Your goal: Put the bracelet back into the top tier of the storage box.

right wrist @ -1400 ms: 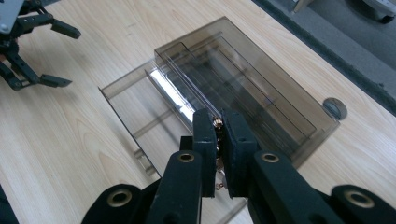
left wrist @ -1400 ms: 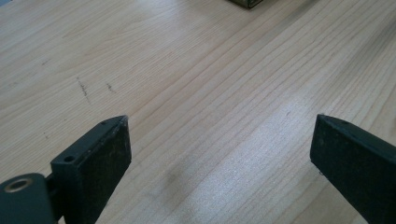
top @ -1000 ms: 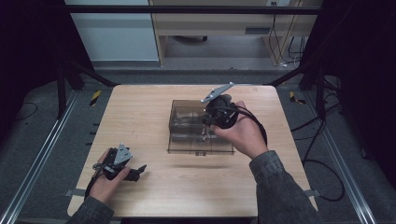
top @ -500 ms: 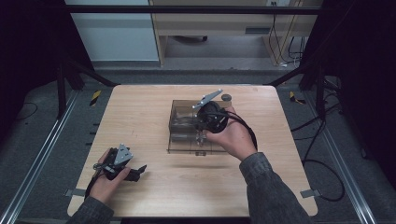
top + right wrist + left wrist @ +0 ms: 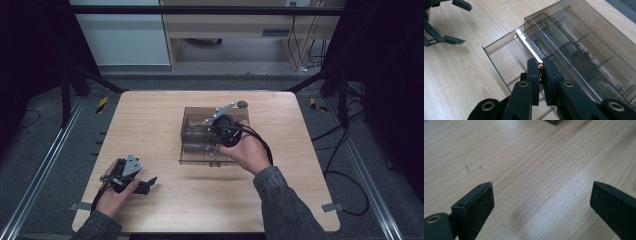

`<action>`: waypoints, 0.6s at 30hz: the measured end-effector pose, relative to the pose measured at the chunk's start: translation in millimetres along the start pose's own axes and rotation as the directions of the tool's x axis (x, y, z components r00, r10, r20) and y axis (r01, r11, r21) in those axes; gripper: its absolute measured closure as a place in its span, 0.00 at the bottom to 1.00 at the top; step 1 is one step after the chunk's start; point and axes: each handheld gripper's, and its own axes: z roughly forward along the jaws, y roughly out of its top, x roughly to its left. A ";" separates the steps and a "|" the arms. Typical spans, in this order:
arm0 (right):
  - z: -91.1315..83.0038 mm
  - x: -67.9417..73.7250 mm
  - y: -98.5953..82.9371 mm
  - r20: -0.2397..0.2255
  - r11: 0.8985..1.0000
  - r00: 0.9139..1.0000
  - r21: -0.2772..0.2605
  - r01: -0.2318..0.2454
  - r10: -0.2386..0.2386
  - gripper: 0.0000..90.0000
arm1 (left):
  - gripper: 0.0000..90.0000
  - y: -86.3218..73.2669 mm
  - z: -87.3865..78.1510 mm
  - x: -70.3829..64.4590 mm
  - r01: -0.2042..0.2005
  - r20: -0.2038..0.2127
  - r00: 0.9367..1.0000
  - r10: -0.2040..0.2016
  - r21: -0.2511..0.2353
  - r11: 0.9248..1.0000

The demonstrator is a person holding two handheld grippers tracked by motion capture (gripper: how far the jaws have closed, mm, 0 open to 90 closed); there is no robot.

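A smoky clear organiser box with divided compartments stands mid-table, and its drawer is pulled out toward the front. My right gripper reaches down over the drawer. In the right gripper view my right gripper has its jaws almost together on a small coppery-brown piece whose kind I cannot tell. My left gripper rests low at the table's front left, open with nothing between its jaws. The left gripper view has my left gripper wide apart over bare wood, and it appears as the left gripper in the right gripper view.
A small dark round object lies on the wooden table just behind the box. A corner of the box peeks in at the top of the left gripper view. Metal rails run along both sides of the table.
My right hand has moved a little left and toward the front, bringing its gripper lower over the box's drawer. The left gripper has stayed in place.
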 end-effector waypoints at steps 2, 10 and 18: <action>2.5 -0.4 -2.2 -0.001 1.000 1.000 0.004 -0.002 0.002 0.95 | 0.06 0.1 -0.1 0.1 -0.001 0.001 1.000 0.001 0.003 1.000; 11.6 0.2 -9.6 -0.005 1.000 1.000 0.023 -0.008 0.008 0.95 | 0.06 0.1 -0.2 0.3 -0.006 0.001 1.000 0.006 0.006 1.000; 21.3 0.7 -17.3 -0.008 0.999 1.000 0.048 -0.013 0.013 0.95 | 0.06 0.1 -0.2 0.3 -0.003 0.001 1.000 0.003 0.006 1.000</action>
